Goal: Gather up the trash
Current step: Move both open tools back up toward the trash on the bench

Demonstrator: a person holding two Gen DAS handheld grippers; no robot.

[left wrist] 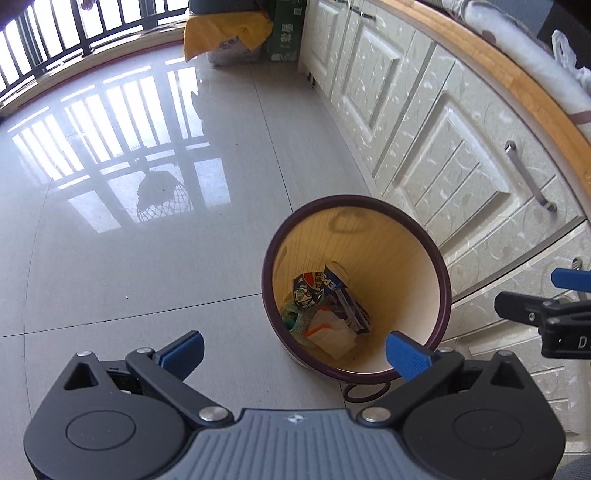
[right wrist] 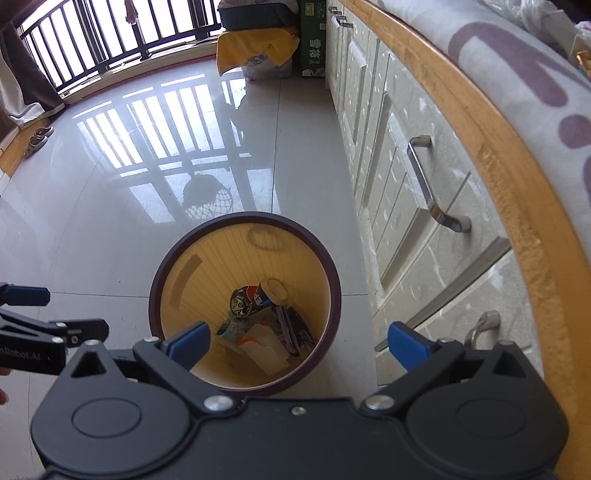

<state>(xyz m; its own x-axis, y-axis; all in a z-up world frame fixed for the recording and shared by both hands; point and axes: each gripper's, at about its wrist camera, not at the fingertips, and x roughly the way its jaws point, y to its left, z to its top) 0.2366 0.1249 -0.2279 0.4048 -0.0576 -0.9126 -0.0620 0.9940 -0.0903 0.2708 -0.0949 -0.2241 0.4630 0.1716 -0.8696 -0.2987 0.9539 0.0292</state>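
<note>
A round trash bin with a dark purple rim (left wrist: 441,269) (right wrist: 332,269) and a wood-grain inside stands on the tiled floor beside the cabinets. At its bottom lie a crushed Pepsi paper cup (left wrist: 325,282) (right wrist: 264,291), a white-and-orange wrapper (left wrist: 332,332) (right wrist: 267,345), a green wrapper (left wrist: 291,317) (right wrist: 229,328) and a dark blue packet (left wrist: 354,308) (right wrist: 299,328). My left gripper (left wrist: 295,350) is open and empty, above the bin's near-left rim. My right gripper (right wrist: 299,345) is open and empty, right above the bin's mouth. Each gripper shows at the edge of the other's view.
White cabinets with metal handles (left wrist: 528,177) (right wrist: 428,181) under a wooden counter edge (right wrist: 491,147) run along the right. A yellow cloth over boxes (left wrist: 225,31) (right wrist: 255,48) and a green carton (left wrist: 286,31) stand at the far end by the railing. Glossy tiled floor (left wrist: 129,240) spreads left.
</note>
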